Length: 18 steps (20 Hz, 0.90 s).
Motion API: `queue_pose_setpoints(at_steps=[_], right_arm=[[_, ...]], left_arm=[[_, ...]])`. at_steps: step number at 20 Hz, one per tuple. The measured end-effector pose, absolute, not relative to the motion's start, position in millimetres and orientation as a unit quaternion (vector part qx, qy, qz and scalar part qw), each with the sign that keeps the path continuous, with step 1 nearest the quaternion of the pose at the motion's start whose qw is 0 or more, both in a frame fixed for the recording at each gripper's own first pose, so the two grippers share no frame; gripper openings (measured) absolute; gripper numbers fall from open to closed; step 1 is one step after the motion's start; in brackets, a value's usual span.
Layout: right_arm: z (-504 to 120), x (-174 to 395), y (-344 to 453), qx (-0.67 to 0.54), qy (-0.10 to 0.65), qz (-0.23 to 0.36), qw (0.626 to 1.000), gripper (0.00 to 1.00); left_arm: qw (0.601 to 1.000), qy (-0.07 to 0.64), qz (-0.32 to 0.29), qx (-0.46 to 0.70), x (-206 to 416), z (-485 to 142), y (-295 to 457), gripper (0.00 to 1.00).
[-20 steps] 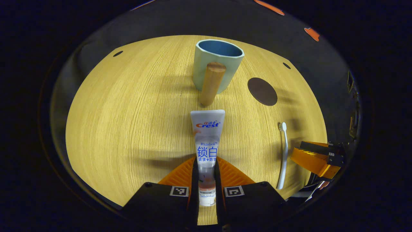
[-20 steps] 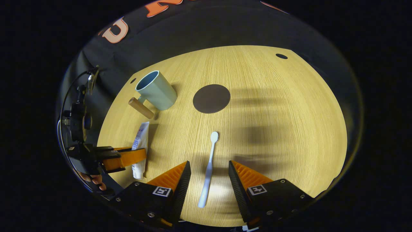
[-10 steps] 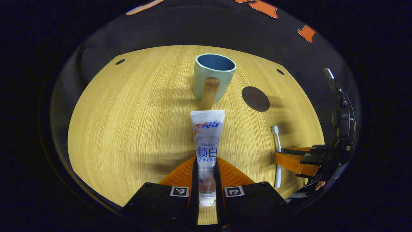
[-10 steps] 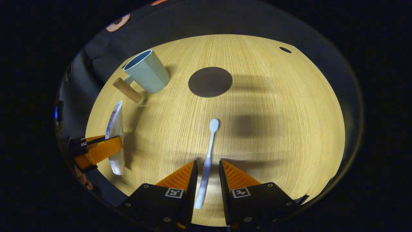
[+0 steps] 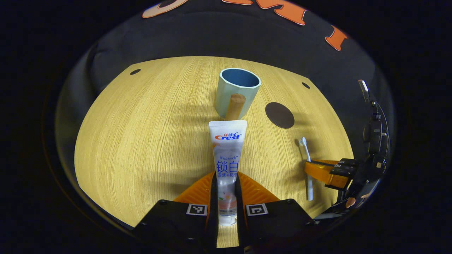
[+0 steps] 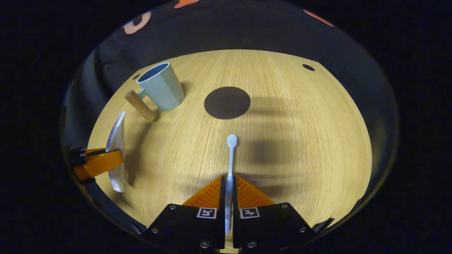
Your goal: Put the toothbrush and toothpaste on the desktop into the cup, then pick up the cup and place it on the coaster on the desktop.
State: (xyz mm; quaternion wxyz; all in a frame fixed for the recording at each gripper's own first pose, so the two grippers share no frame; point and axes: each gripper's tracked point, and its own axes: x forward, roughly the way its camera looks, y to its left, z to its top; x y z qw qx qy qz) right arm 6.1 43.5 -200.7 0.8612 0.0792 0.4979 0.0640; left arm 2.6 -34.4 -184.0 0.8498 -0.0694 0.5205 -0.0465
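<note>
You are working the first step: loading the cup. Your left gripper is clenching the toothpaste near its cap end, both fingers pressing the tube, whose flat crimped end is pointing ahead at the cup's wooden handle. The right gripper view is showing the tube raised off the desk, judging by the shadow beside it.

Your right gripper is closing on the toothbrush, its fingers pinching the handle with the head pointing forward toward the coaster. Whether the brush is clear of the desk or lying on it, you cannot tell.

The cup is standing upright and empty near the far edge, its mouth open upward. The coaster is lying bare just to its right, apart from it.

Next move, as a judgement: you are needing to carry the tube up and over the rim, then tip it so one end drops into the mouth. The handle is sitting directly in your line, so you are better off rising above it than pushing straight ahead.

Room: open desk is lying to the left of the cup and between the two grippers. The far edge is running close behind the cup, so a hard nudge is risking a push toward it. The grippers are well apart, though both are heading for one mouth.
</note>
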Motion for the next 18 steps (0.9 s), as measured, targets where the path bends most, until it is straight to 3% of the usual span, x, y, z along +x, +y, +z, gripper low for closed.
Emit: queue_pose_setpoints(at_steps=[7,18], right_arm=[[-170.6,22.2,29.2,0.108,0.424,0.054,0.898,0.09],[-122.9,33.1,15.7,0.099,0.3,0.063,0.947,0.09]], left_arm=[[0.89,0.445,-0.078,-0.055,28.6,-167.0,-36.0,0.26],[0.945,0.315,-0.078,-0.03,63.2,-121.6,-29.8,0.26]])
